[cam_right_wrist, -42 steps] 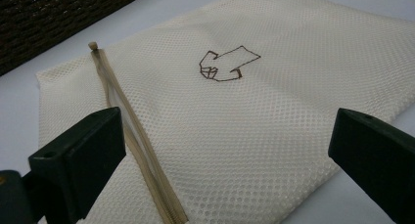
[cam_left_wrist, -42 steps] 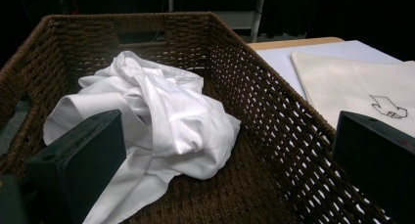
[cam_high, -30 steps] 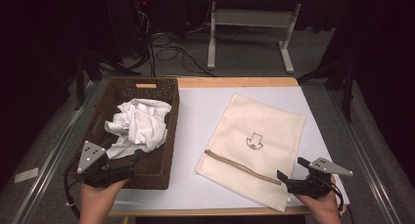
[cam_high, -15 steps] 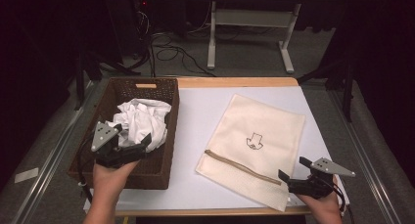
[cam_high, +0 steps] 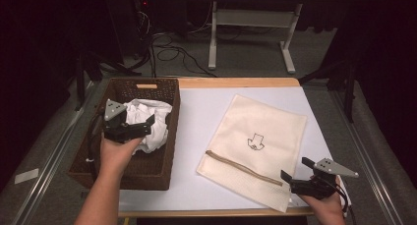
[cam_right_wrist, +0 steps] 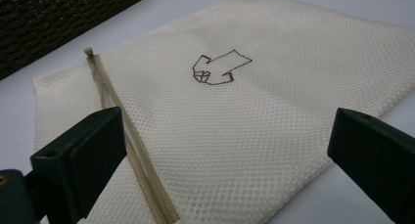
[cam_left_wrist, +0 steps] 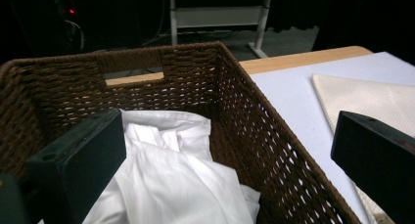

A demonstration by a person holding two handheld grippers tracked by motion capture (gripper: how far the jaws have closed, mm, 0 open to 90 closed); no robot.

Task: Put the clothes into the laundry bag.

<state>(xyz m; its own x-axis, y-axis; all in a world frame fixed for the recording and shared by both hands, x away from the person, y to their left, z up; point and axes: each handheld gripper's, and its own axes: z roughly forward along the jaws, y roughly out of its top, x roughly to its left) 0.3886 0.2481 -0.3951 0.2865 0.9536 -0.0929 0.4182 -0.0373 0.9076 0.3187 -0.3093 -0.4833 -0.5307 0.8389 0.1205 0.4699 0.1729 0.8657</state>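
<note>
While the left gripper (cam_high: 147, 126) hangs over the basket (cam_high: 167, 136) with its jaws spread wide and nothing between them, the white cloth (cam_high: 150, 122) lies crumpled just below and ahead of it, bunched toward the basket's far half. In the left gripper view the cloth (cam_left_wrist: 166, 185) sits between and under the two jaws, with the wicker wall (cam_left_wrist: 264, 136) close on one side.

Near the bench's front edge, the right gripper (cam_high: 292, 181) is also held apart and empty, resting just short of the mesh bag (cam_high: 265, 122). The bag's zipper (cam_right_wrist: 132, 145) runs right in front of it, beside one jaw, and looks closed.

Judging from this, the risk on the left is a shallow pinch: catching only one loose fold would let the rest trail out and snag on the wicker rim as it lifts. A jaw could also bite into the weave if it drifts sideways. On the right, the thin mesh lies flat, so a grab may slide it across the bench rather than hold it.
</note>
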